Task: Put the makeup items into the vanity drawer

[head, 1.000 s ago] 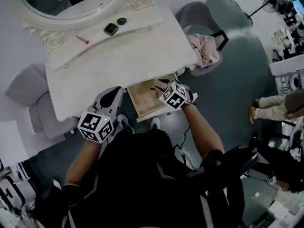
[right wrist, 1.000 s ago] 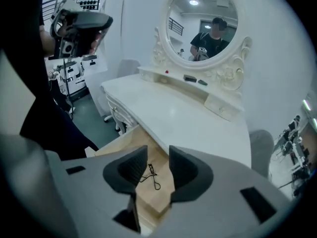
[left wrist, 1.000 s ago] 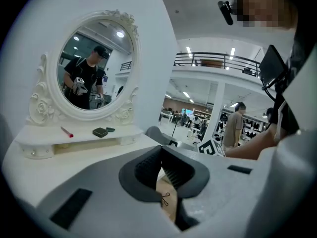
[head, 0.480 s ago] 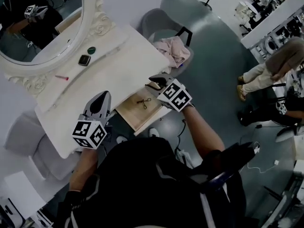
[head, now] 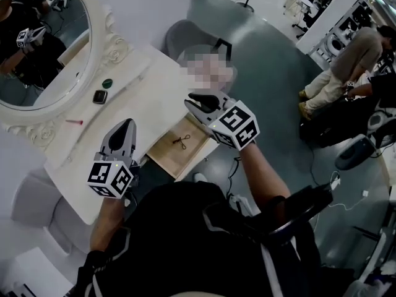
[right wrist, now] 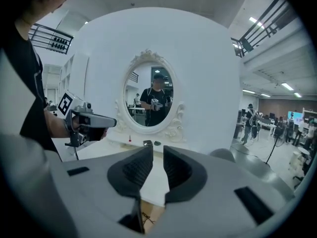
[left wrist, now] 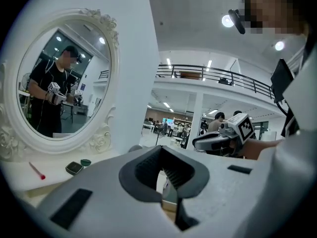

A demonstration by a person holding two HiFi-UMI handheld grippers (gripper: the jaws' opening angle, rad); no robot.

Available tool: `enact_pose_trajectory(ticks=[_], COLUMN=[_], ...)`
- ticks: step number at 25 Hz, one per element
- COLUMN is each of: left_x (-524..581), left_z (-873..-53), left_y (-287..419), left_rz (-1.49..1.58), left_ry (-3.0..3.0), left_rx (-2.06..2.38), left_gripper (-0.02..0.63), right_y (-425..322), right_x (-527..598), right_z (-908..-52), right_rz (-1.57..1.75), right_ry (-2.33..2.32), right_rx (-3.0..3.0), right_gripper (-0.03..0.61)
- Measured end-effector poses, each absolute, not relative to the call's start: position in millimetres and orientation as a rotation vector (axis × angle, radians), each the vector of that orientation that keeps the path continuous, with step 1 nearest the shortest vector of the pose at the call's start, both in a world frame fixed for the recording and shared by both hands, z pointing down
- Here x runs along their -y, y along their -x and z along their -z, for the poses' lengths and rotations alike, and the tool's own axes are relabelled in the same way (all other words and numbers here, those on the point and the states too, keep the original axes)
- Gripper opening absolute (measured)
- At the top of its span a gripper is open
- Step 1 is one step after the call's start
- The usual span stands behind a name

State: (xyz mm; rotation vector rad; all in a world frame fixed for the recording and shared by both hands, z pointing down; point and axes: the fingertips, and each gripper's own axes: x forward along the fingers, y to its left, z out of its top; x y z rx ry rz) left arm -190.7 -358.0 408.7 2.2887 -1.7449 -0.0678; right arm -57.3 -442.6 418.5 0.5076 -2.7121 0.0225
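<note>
Vanity station, mid-task: my right gripper (head: pixel 193 101) hangs above the white vanity table (head: pixel 154 85), its jaws closing on nothing, with a narrow gap between the ribbed pads. My left gripper (head: pixel 125 125) sits over the table's front edge, jaws together and empty. Three makeup items lie at the back of the top, just below the oval mirror in its carved white frame (head: pixel 108 48). They are a dark square compact (head: pixel 99 96), a small round green pot (head: pixel 107 83) just beside it, and a slim pink stick with a red tip (head: pixel 74 122) further left. All are well apart from both tools, the left one nearer. The open wooden drawer (head: pixel 162 159), between my grippers, holds a small black scissor-shaped tool (head: pixel 181 142). I judge the compact light, rigid and smooth-lidded, best pinched across opposite edges. The stick, thin and lying flat, wants a careful mid-length pinch.
</note>
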Motion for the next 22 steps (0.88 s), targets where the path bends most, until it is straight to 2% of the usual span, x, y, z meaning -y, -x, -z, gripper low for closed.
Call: enact_pose_trajectory(ticks=[6, 22], left_x=[358, 358], left_z=[-386, -380], left_y=[190, 183], left_rz=[0.099, 0.056], left_ry=[-2.320, -2.306], left_rx=[1.798, 1.830], left_gripper=[0.003, 0.003], right_y=[48, 29], right_x=[435, 439], right_z=[-375, -349], right_rz=[-0.030, -0.060], right_ry=[-0.582, -0.710], right_rx=[2.807, 2.864], right_gripper=[0.011, 0.005])
